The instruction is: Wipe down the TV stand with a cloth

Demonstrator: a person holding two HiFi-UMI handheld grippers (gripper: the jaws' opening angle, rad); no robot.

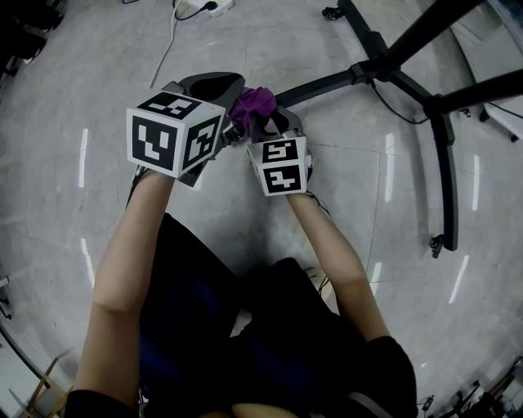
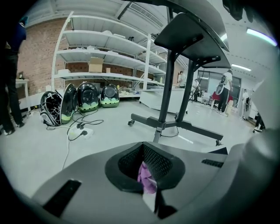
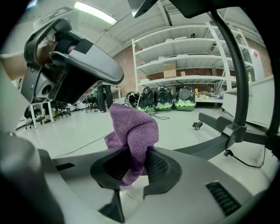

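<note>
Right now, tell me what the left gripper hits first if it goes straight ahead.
Probably the TV stand's post, near its base. Only floor shows before it, though depth is unclear.

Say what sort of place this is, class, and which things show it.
Probably a warehouse-style workshop or lab: tall white shelving stands against a brick wall, a power strip lies on the bare polished floor, and there is a black wheeled stand.

A crumpled purple cloth (image 1: pixel 252 106) sits between the left gripper (image 2: pixel 144 171) and right gripper (image 3: pixel 131 164), above the grey floor (image 1: pixel 73 90), with a black metal TV stand base (image 1: pixel 445 163) ahead to the right and a white power strip (image 1: pixel 200 6) farther ahead.
</note>
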